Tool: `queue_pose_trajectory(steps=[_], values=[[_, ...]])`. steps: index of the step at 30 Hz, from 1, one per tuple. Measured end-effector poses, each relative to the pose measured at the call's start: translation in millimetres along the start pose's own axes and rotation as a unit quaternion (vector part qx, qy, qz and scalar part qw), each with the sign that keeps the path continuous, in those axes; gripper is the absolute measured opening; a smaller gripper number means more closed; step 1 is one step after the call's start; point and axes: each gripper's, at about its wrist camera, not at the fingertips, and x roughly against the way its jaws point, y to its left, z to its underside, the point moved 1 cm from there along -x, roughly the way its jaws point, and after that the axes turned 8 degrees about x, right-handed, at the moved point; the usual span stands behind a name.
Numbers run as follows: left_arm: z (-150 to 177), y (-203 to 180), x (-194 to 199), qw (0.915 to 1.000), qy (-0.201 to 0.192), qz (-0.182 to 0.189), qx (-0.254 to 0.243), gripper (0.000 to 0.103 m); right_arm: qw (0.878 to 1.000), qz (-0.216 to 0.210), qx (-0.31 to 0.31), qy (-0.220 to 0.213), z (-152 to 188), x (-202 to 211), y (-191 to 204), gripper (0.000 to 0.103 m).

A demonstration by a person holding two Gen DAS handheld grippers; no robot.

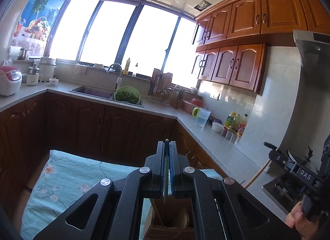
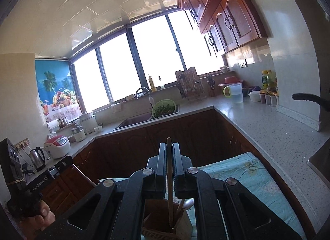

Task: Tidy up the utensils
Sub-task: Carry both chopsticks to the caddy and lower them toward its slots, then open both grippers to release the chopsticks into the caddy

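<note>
In the left wrist view my left gripper (image 1: 166,145) is shut on a thin pale utensil (image 1: 166,169), seen edge-on and standing upright between the pads. Its lower end hangs over a wooden utensil holder (image 1: 175,227) on a turquoise floral cloth (image 1: 68,180). In the right wrist view my right gripper (image 2: 169,146) is shut on a wooden chopstick (image 2: 169,180), whose lower end reaches into the same holder (image 2: 163,229). A wooden spoon (image 2: 186,202) leans inside the holder. The right gripper (image 1: 274,153) also shows at the right edge of the left wrist view, with its chopstick (image 1: 256,175) slanting down.
An L-shaped speckled counter (image 2: 268,124) runs behind and to the right, with a sink, a green colander (image 1: 127,95), a plastic jug (image 1: 202,117) and bottles (image 1: 235,123). A stove with a pot (image 1: 297,157) lies at the right. A rice cooker (image 2: 57,146) and a kettle (image 2: 37,158) stand at the left.
</note>
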Motion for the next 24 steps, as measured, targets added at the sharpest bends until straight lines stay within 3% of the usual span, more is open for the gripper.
queue_pose_trajectory(steps=[5, 11, 16, 24], values=[[30, 10, -28, 0.9996, 0.025, -0.012, 0.009, 0.002, 1.0, 0.003, -0.009, 0.027, 30, -16, -5, 0.005], [42, 17, -51, 0.9983, 0.054, -0.019, 0.013, 0.003, 0.998, 0.005, -0.018, 0.059, 52, -29, -10, 0.005], [39, 18, -61, 0.9969, 0.076, -0.018, 0.008, 0.003, 0.998, 0.01, -0.016, 0.068, 56, -32, -11, 0.005], [27, 20, -56, 0.9968, 0.077, -0.022, 0.003, 0.004, 0.997, 0.009, -0.018, 0.072, 53, -33, -13, 0.005]])
